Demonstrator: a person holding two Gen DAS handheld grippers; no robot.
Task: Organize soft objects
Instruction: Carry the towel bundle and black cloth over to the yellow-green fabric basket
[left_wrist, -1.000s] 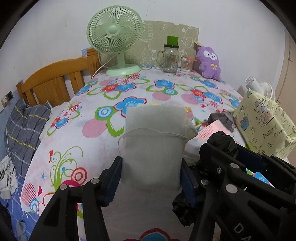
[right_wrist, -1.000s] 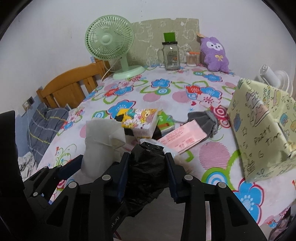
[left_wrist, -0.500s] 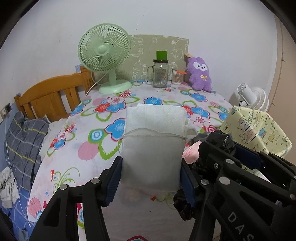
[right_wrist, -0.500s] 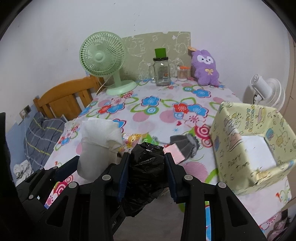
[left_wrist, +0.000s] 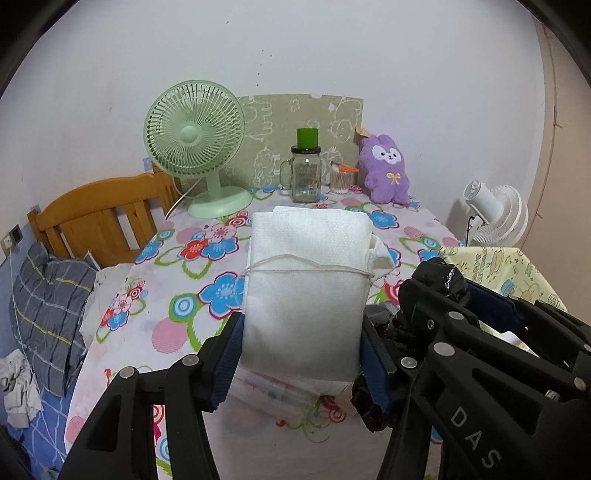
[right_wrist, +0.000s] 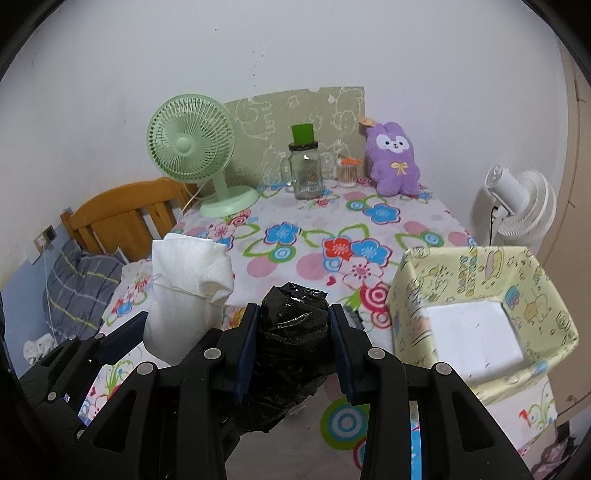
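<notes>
My left gripper (left_wrist: 301, 354) is shut on a white cloth pouch (left_wrist: 306, 280) tied with a string, held upright above the near edge of the flowered table (left_wrist: 207, 258). My right gripper (right_wrist: 293, 350) is shut on a crumpled black plastic bag (right_wrist: 293, 321), also held above the table. The pouch also shows in the right wrist view (right_wrist: 184, 284), just left of the black bag. An open yellow patterned box (right_wrist: 480, 295) with a white bottom stands on the table to the right of my right gripper.
A green fan (right_wrist: 195, 155), a glass jar with a green lid (right_wrist: 304, 170), a small cup (right_wrist: 347, 171) and a purple plush rabbit (right_wrist: 393, 162) stand along the far edge. A wooden headboard (left_wrist: 99, 221) and grey pillow (left_wrist: 48, 310) lie left. A white fan (right_wrist: 517, 206) stands right.
Both grippers have risen and drawn back from the table with the pouch and the bag held. The box's inside has come into view, and the small items on the table are now hidden.
</notes>
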